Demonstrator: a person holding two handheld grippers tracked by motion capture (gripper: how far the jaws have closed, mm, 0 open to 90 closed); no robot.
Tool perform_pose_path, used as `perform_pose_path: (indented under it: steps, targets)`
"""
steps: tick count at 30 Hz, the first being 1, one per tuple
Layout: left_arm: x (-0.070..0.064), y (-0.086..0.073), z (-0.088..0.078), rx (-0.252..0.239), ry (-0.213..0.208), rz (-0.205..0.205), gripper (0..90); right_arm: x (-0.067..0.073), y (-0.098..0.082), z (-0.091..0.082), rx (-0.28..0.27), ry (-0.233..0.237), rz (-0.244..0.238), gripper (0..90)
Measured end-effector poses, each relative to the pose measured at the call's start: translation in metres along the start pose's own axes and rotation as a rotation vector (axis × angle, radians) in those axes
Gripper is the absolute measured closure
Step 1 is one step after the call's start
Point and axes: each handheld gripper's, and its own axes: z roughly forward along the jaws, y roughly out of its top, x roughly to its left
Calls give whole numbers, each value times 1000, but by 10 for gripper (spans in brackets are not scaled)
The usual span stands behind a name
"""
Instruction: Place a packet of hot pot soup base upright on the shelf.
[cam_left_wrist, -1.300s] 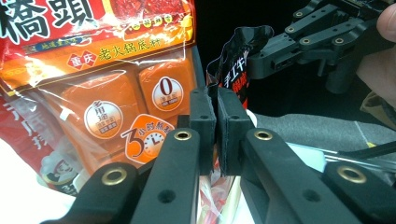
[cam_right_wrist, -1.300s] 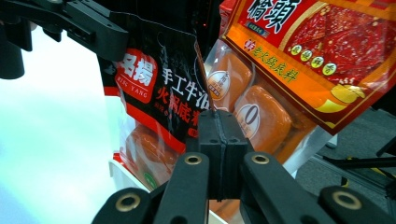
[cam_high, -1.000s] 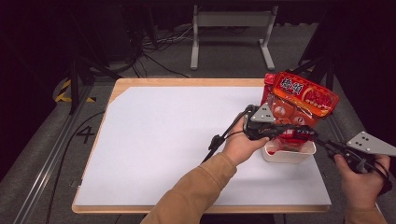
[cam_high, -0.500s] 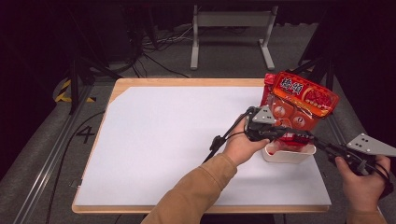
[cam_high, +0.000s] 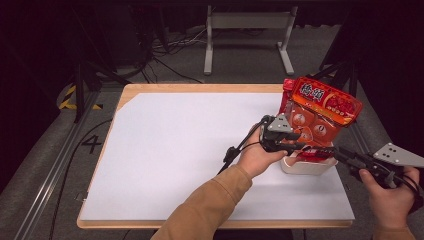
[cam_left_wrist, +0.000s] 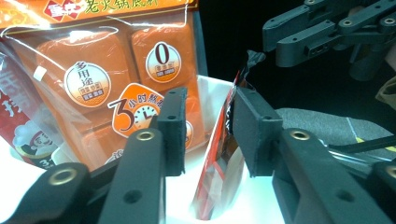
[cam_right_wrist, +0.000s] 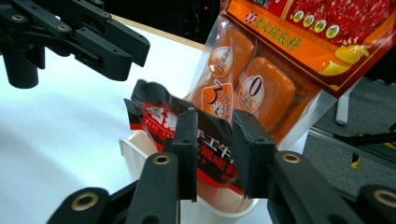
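Observation:
A white bowl (cam_high: 305, 167) sits at the table's right side, with a red-and-black packet (cam_high: 312, 154) standing upright in it. A large orange-and-red bag of soup blocks (cam_high: 320, 112) leans behind the bowl. My left gripper (cam_high: 300, 145) reaches the packet from the left and my right gripper (cam_high: 337, 151) from the right. Both pairs of jaws have just been opening. In the left gripper view the packet's edge (cam_left_wrist: 219, 158) stands between the parted jaws of the left gripper (cam_left_wrist: 210, 100). In the right gripper view the packet (cam_right_wrist: 159, 112) rises between the spread jaws of the right gripper (cam_right_wrist: 212, 121).
A white sheet (cam_high: 190, 150) covers the wooden table, bare to the left of the bowl. The bowl's rim (cam_right_wrist: 128, 149) lies just under the right jaws. A metal stand (cam_high: 247, 22) and cables lie on the dark floor beyond the table.
Both hands, the bowl and the bag stay where they were. The jaws at the packet look slightly wider apart than a second ago.

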Motion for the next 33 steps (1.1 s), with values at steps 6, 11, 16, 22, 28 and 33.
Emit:
perform_pose_path:
  steps: [6, 11, 16, 22, 28, 33]
  targets:
    - [-5, 2, -16, -11, 17, 11, 564, 5, 5, 0, -24, 13, -9, 681]
    - [-7, 0, -39, -12, 56, 4, 501, 11, 12, 2, -45, 34, -21, 645]
    - [-10, -10, -74, -24, 109, -12, 423, 21, 19, 9, -74, 95, -8, 524]
    - [-11, -26, -116, -13, 167, -34, 374, 40, 29, 24, -95, 161, -6, 407]
    - [-8, -41, -155, -17, 221, -61, 339, 59, 36, 38, -109, 200, -25, 310]
    - [-5, -58, -179, -13, 250, -80, 317, 71, 38, 47, -145, 207, -21, 288]
